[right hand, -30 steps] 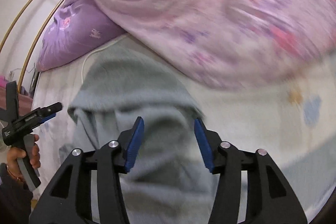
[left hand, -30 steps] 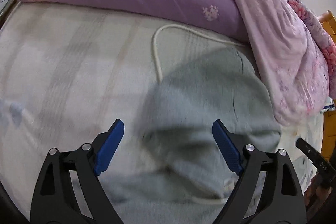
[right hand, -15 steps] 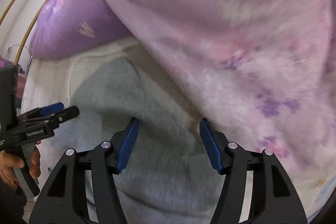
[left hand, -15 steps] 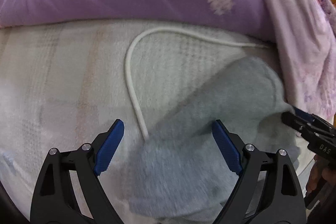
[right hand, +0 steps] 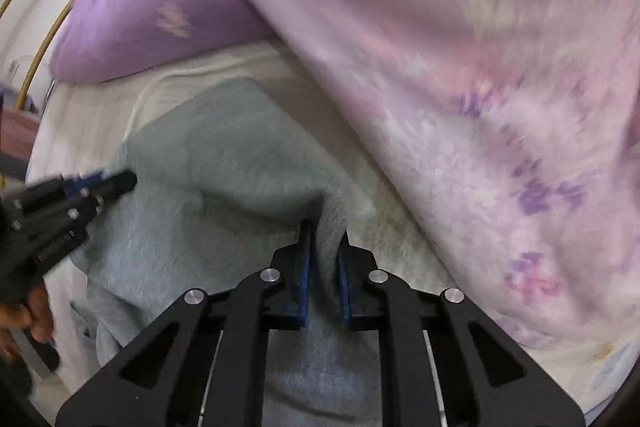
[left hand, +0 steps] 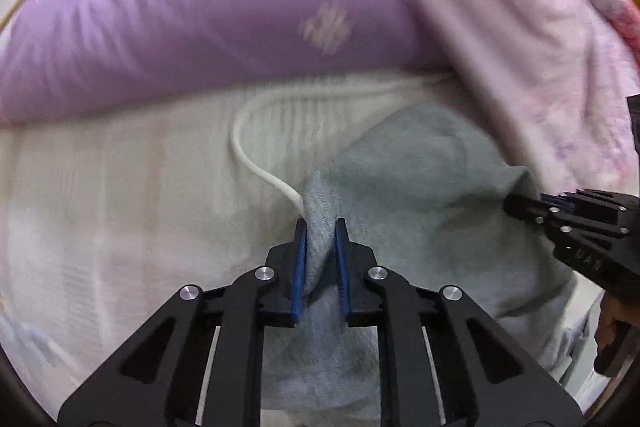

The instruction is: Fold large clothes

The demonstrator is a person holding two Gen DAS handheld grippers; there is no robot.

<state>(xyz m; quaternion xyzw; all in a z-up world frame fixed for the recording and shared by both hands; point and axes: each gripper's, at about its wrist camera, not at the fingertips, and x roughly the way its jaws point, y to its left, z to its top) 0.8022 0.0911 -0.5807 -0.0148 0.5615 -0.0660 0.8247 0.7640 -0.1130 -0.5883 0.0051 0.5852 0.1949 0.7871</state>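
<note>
A grey fleecy garment (left hand: pixel 420 187) lies folded over on the bed, its far edge toward the pillow. In the left wrist view my left gripper (left hand: pixel 320 223) is closing, its blue pads pinching a bunched ridge of the garment's left corner. My right gripper (right hand: pixel 324 231) is closing too, with a fold of the same garment (right hand: pixel 224 155) squeezed between its pads at the right corner. Each gripper shows in the other's view: the right one (left hand: pixel 516 205) at the garment's right edge, the left one (right hand: pixel 124 181) at its left edge. Both point steeply down.
A white cord (left hand: pixel 248 155) loops across the pale checked sheet (left hand: pixel 100 207) and ends under the garment. A purple pillow (left hand: pixel 200 27) lies behind. A pink floral quilt (right hand: pixel 460 67) is heaped along the right, close to the garment. A hand (right hand: pixel 28 315) holds the left gripper's handle.
Both grippers moved toward the garment's far corners and went from wide open to closed on the fabric. The pillow and quilt now loom closer.
</note>
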